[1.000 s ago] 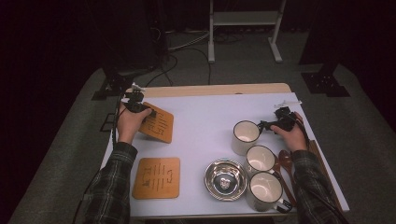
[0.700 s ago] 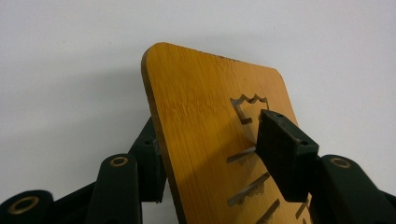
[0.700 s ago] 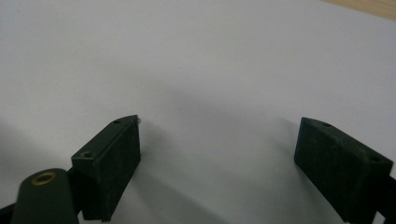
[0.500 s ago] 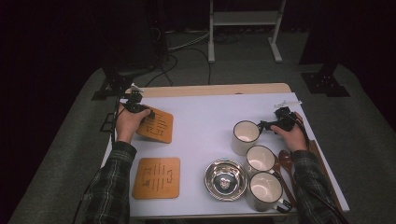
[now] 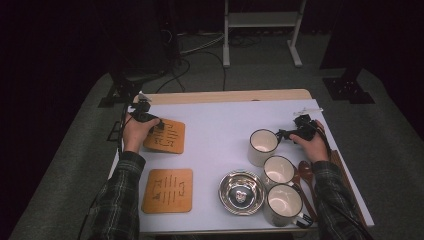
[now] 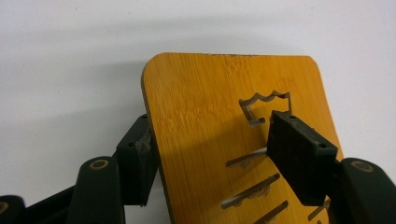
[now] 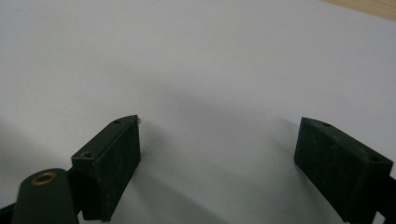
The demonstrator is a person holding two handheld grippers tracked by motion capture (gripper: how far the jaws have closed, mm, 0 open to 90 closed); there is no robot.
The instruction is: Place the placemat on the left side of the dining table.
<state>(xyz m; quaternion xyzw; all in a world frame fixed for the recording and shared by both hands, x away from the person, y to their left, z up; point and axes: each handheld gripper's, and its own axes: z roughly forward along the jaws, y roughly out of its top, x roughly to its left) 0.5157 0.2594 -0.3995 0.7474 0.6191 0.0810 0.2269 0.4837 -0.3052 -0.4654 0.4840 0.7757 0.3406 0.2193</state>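
A bamboo coaster [image 5: 169, 138] with cut slots lies at the table's far left. My left gripper [image 5: 158, 125] reaches over its near-left corner. In the left gripper view the coaster [image 6: 210, 102] sits between the jaws of the left gripper [image 6: 212, 133]. One pad is beside the coaster's edge and the other above its top face, and neither presses on it. The jaws have just been opening. My right gripper [image 5: 286, 134] stands open beside the farthest white mug [image 5: 262, 145]. In the right gripper view the right gripper [image 7: 219, 135] has only white table between its pads.
A second bamboo coaster [image 5: 167, 190] lies near the front left. A steel bowl [image 5: 241, 190] and two more white mugs [image 5: 278, 170] [image 5: 285, 202] stand at the front right, with wooden spoons [image 5: 305, 172] beside them. The white table [image 5: 220, 130] ends close behind both hands.
The left hand and its gripper have shifted only slightly at the coaster's corner. The right hand has stayed put beside the mug.
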